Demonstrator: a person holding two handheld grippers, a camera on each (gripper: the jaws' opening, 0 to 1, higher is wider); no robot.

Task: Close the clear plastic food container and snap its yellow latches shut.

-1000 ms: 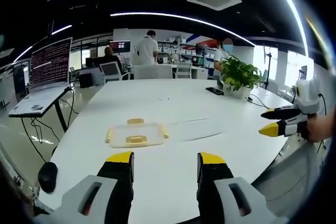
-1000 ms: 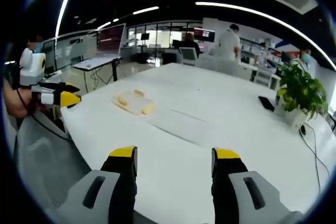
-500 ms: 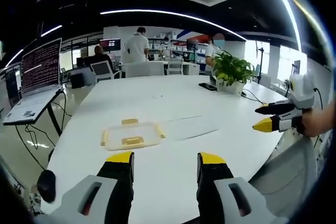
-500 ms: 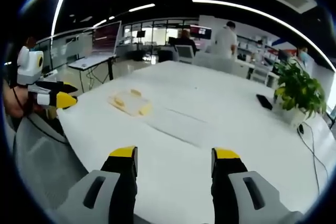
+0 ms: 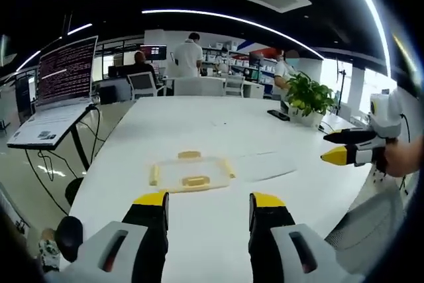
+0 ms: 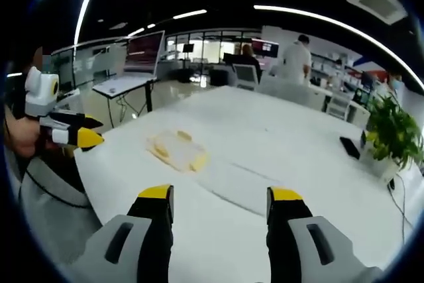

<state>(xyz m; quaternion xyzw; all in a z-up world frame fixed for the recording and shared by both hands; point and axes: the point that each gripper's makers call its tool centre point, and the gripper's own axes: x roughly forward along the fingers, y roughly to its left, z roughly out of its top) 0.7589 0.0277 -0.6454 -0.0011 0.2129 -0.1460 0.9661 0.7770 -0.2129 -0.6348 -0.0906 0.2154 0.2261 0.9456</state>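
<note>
White counter (image 5: 218,124) broad, mostly bare; near edge runs just ahead of both claws. Plant (image 5: 307,97) near far right edge, phone (image 6: 349,147) beside it. Container (image 5: 191,172) flat on counter, set in from near edge, open surface all round; yellow latches (image 5: 194,180) on its sides. Left claw (image 5: 209,207) spread, holding nothing, short of container. Right claw (image 6: 221,202) spread, holding nothing, container (image 6: 177,150) well ahead-left.

We hold our left gripper (image 5: 208,201) level with its yellow-tipped jaws parted and nothing between them. Our right gripper (image 6: 220,195) is likewise spread and empty. Each gripper appears at the edge of the other's view, carried in a hand.
</note>
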